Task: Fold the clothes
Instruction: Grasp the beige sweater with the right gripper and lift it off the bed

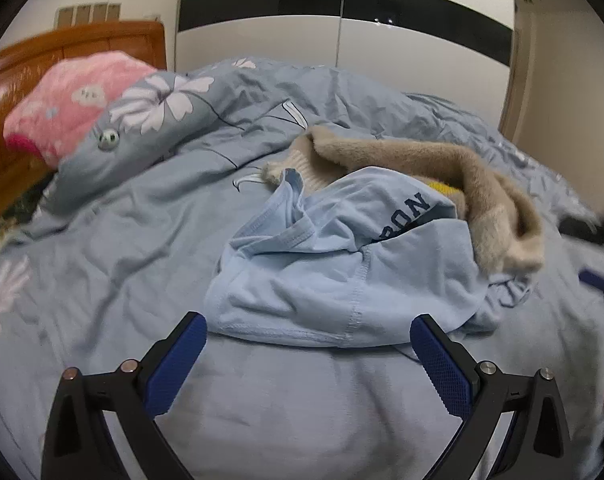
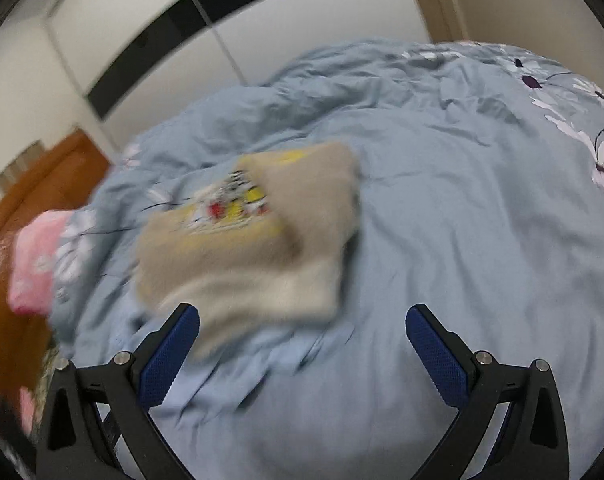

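A crumpled light blue T-shirt [image 1: 342,264] with dark lettering lies on the bed just beyond my left gripper [image 1: 308,334], which is open and empty above the sheet. A fuzzy beige sweater [image 1: 474,184] with a yellow print lies across the T-shirt's far right side. In the right wrist view the beige sweater [image 2: 254,248] is blurred and lies ahead and left of my right gripper [image 2: 302,326], which is open and empty. Its left fingertip [image 2: 182,328] is at the sweater's near edge. The right gripper shows blurred at the right edge of the left wrist view [image 1: 598,256].
The bed has a grey-blue flowered duvet [image 1: 102,264]. A pink pillow [image 1: 66,100] and a flowered pillow [image 1: 150,120] lie by the wooden headboard [image 1: 30,64] at the left. A white wardrobe with a black band [image 1: 342,12] stands behind the bed.
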Demonstrator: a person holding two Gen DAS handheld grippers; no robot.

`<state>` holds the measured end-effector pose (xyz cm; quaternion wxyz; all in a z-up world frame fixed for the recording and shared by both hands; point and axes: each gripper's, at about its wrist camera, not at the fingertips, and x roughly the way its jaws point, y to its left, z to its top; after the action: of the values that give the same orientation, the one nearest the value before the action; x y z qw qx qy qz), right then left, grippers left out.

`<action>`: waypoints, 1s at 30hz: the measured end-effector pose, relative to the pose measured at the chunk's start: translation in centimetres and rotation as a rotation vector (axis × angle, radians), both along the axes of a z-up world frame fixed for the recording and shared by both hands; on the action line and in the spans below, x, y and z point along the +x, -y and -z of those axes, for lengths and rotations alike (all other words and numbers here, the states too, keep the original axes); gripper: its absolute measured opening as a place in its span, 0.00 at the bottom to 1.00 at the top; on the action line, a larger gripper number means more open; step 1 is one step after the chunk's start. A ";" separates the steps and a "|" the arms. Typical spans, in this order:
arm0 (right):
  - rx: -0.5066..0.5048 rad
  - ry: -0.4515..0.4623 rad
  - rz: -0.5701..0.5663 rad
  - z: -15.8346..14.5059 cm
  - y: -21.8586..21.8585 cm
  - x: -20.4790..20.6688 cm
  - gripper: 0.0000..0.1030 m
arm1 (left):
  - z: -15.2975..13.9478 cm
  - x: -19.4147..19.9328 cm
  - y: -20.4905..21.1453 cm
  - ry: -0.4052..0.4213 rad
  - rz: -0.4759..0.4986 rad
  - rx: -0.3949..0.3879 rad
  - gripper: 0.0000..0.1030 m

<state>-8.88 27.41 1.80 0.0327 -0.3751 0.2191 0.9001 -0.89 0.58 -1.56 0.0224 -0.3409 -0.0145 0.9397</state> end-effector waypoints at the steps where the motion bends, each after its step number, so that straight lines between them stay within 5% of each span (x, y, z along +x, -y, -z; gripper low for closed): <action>1: 0.001 0.019 -0.002 0.2 -0.3 -1.1 1.00 | 0.0 0.1 -0.2 -0.004 0.002 -0.023 1.00; 7: -0.175 0.099 -0.004 2.7 -1.8 -6.3 0.94 | 0.1 -0.1 -0.3 -0.012 -0.030 -0.127 1.00; 12: -0.314 0.100 0.023 2.3 -1.6 -7.3 0.58 | 0.1 -0.3 0.3 -0.016 -0.049 -0.146 1.00; 15: -0.355 0.090 0.055 0.1 -1.7 -7.3 0.25 | -0.4 -0.3 1.3 -0.021 -0.064 -0.083 1.00; 19: -0.504 0.018 0.067 -3.8 -3.2 -6.6 0.20 | -1.5 0.5 3.4 -0.018 -0.069 0.100 1.00; 25: -0.545 -0.078 -0.118 -11.3 0.8 -2.1 0.18 | -3.4 3.4 6.5 0.037 -0.073 0.301 1.00; 30: -0.581 -0.088 -0.174 -13.2 4.2 4.3 0.18 | -5.7 8.3 9.3 0.076 -0.054 0.278 1.00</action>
<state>-4.62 23.19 14.99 -0.1626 -0.3469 0.4356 0.8145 7.44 -8.73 4.09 0.0437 -0.3693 -0.1544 0.9154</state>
